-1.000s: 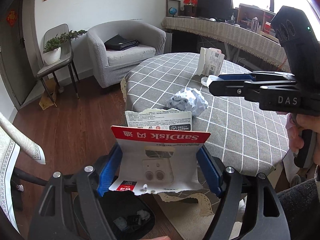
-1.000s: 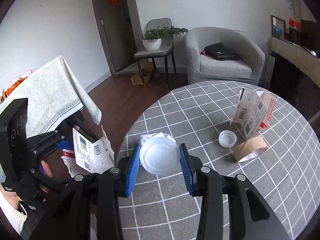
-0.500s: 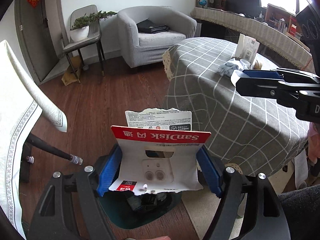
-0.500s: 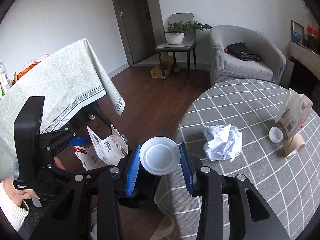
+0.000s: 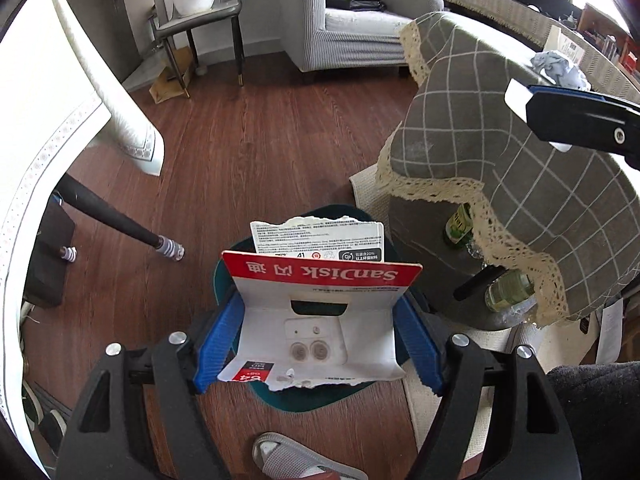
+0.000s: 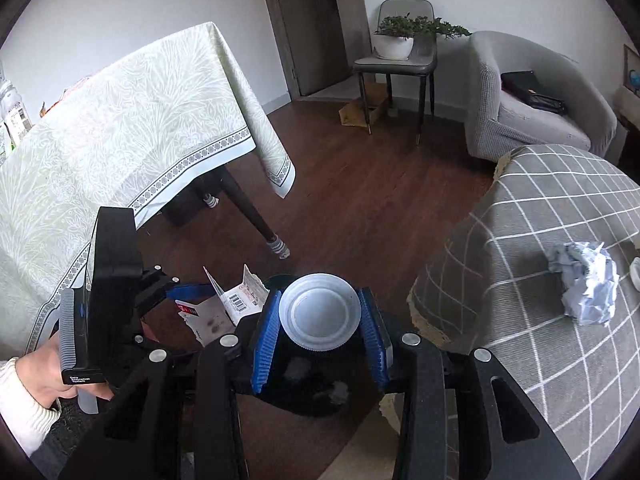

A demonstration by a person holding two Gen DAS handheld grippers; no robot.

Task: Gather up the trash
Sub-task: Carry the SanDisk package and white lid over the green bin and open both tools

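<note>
The left gripper point(image 5: 318, 344) clamps a torn card package point(image 5: 320, 312) between its blue pads, held above the dark green bin point(image 5: 304, 398) on the wooden floor. Beside it, the right gripper point(image 6: 320, 320) squeezes a white plastic lid point(image 6: 318, 310) over the same bin. Further right, crumpled paper point(image 6: 586, 286) lies on the checked tablecloth point(image 6: 560, 360).

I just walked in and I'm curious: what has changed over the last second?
Both grippers swung away from the checked table and down over the dark bin on the floor. The left gripper still clamps the torn card, the right gripper the white lid. The crumpled paper stays on the table.
</note>
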